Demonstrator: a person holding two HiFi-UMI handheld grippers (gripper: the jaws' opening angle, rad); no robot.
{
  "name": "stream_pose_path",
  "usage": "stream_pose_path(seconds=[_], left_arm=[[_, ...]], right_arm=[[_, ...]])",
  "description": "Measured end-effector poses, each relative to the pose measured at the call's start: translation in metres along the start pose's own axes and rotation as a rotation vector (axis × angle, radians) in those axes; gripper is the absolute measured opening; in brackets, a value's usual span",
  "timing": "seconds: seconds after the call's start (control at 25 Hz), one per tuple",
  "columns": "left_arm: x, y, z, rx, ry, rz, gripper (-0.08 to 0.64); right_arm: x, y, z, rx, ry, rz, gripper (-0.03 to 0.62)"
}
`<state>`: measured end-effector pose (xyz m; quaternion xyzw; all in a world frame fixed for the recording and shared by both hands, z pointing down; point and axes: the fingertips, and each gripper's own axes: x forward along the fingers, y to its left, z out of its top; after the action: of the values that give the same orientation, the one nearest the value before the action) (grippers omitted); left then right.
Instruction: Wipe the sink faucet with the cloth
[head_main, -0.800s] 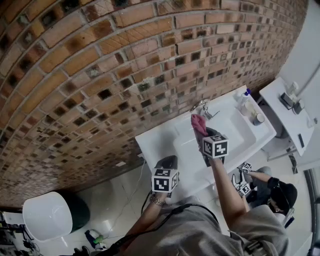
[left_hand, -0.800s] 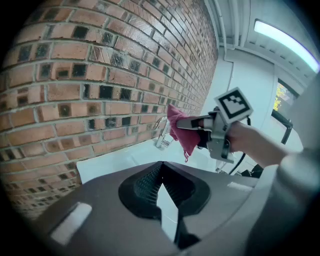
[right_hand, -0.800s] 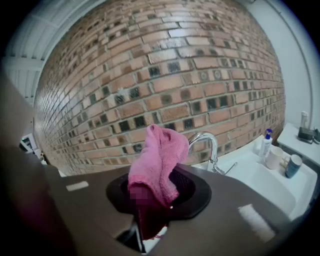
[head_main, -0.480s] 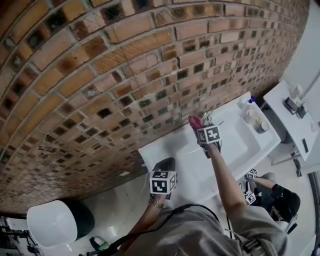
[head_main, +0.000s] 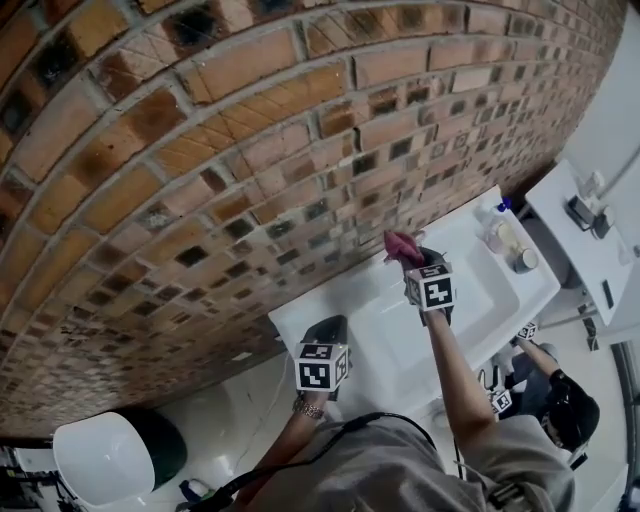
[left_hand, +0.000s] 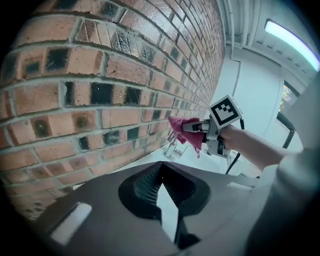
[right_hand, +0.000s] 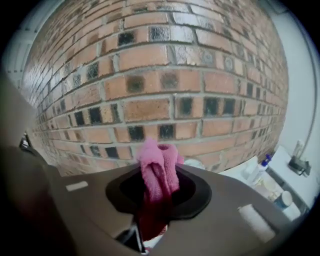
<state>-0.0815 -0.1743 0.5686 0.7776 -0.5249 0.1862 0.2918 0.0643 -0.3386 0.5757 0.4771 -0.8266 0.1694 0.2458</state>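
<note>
Up by the faucet (left_hand: 173, 145), right gripper (head_main: 410, 258) pinches the cloth (right_hand: 157, 170) ready for wiping; left gripper (left_hand: 160, 184) hangs back, pressed together, empty.

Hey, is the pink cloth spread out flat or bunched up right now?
Bunched up. The pink cloth stands in thick folds, pinched between the right gripper's jaws.

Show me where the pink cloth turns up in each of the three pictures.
Head view: the cloth is right of centre, over the back edge of the sink, close to the wall.
Left gripper view: the cloth is right of centre, held up by the right gripper.
Right gripper view: the cloth is at bottom centre, clamped between the jaws.
Shared landmark: the brick wall behind it in all three.
</note>
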Motion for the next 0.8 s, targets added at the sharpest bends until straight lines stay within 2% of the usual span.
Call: stream_pose_path(seconds=[0.08,0.2,0.24,0.32,0.4,0.48,0.6,0.72,0.8], left_arm=[[0.005,-0.003,-0.004,-0.002,0.013,-0.011,0.020],[0.012,-0.006,-0.003,-0.002,0.019,-0.023,0.020],[0.013,-0.006,-0.003,-0.003,0.020,-0.026,0.020],[0.015,-0.006,-0.003,-0.004,0.021,-0.027,0.020],[0.015,-0.005,-0.004,-0.003,0.025,-0.027,0.020],[0.014,-0.004,-0.006,-0.003,0.030,-0.025,0.020],[0.015,-0.001,-0.009,-0.006,0.036,-0.021,0.020],[0.015,0.001,-0.010,-0.008,0.039,-0.016,0.020],[0.016,0.002,-0.010,-0.009,0.041,-0.012,0.020]], right_arm=[[-0.005,-0.021,0.008,-0.003,-0.048,-0.076,0.086],[0.002,-0.047,0.014,0.077,-0.098,-0.045,0.087],[0.003,-0.056,0.013,0.081,-0.099,-0.060,0.087],[0.007,-0.080,0.001,0.049,-0.062,-0.159,0.084],[0.018,-0.100,-0.020,0.070,-0.012,-0.220,0.080],[0.035,-0.111,-0.044,0.112,0.040,-0.234,0.078],[0.061,-0.113,-0.077,0.107,0.149,-0.248,0.080],[0.073,-0.116,-0.093,0.125,0.198,-0.267,0.077],[0.085,-0.109,-0.109,0.169,0.240,-0.229,0.077]])
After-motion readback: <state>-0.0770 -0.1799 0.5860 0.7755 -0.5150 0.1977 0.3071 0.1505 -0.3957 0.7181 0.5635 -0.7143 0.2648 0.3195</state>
